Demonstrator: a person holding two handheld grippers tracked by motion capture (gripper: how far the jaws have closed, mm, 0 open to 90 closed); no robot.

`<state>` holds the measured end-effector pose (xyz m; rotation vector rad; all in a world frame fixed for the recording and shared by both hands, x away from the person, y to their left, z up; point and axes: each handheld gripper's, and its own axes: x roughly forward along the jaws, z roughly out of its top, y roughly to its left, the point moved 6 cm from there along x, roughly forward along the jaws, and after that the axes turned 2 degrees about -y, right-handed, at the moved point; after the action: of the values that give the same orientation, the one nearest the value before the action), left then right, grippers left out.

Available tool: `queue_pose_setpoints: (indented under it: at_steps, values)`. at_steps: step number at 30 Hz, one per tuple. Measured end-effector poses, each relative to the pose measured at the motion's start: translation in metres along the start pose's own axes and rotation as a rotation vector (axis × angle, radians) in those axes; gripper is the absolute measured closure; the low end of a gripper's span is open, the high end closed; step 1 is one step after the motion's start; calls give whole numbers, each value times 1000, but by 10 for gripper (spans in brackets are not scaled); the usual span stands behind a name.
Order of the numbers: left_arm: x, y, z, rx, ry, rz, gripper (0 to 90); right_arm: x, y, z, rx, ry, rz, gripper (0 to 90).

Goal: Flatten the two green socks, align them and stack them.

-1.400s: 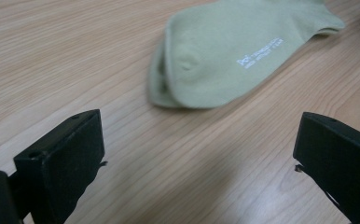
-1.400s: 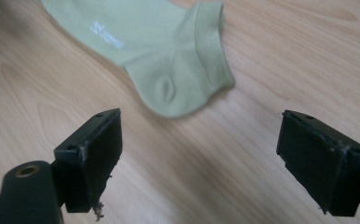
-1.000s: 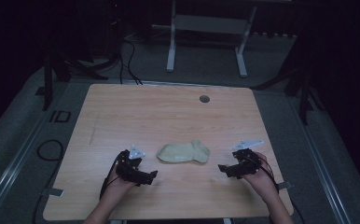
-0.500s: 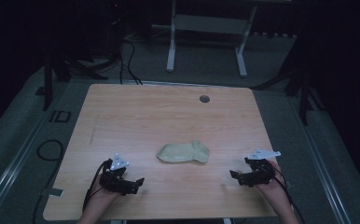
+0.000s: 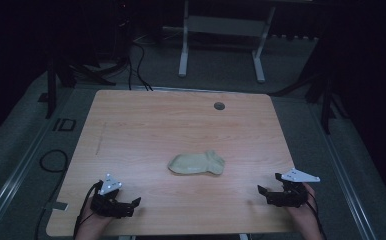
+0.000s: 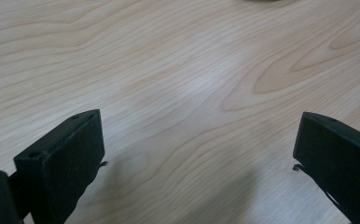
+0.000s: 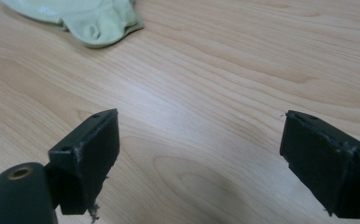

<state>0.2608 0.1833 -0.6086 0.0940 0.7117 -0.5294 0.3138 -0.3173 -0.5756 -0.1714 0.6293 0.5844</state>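
My left gripper point(image 5: 131, 204) and right gripper point(image 5: 263, 191) gape wide, empty, well apart from the sock point(image 5: 197, 163), probably folded, on the table point(image 5: 156, 125).

A pale green folded sock point(image 5: 197, 163) lies mid-way on the light wooden table point(image 5: 181, 120), well apart from the left gripper point(image 5: 131, 205) and right gripper point(image 5: 264, 192) near its front edge.

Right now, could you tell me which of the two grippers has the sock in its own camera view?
The right gripper: the pale green sock lies ahead of its open jaws, at upper left. The left gripper faces bare wooden table.
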Motion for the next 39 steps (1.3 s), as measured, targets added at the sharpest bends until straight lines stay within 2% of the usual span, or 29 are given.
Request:
queue_pose_setpoints:
  at_steps: [5,8,10,14,17,23,29,34,36,39]
  values:
    - [-11,9,-5,-26,-33,14,21,-8,-6,-9,34,-10,-24,120]
    - [-14,13,-10,-34,-35,30,22,-11,-8,-15,51,-11,-29,120]
    - [-20,19,-14,-59,-43,40,22,-12,-11,-21,67,-1,-40,120]
    - [-29,28,-17,-80,-60,69,22,-14,-15,-27,87,-1,-57,120]
    - [-35,34,-19,-95,-74,90,22,-16,-18,-31,94,-5,-86,120]
    - [-44,45,-26,-138,-85,114,22,-22,-29,-36,148,-39,-138,121]
    - [-52,56,-31,-174,-105,150,22,-29,-38,-43,157,-55,-228,123]
    - [-55,60,-33,-190,-133,207,22,-31,-44,-45,178,-89,-281,123]
    - [-59,61,-31,-168,-194,262,22,-33,-45,-44,188,-106,-297,123]
    - [-64,68,-30,-203,-217,312,22,-34,-48,-43,196,-125,-319,122]
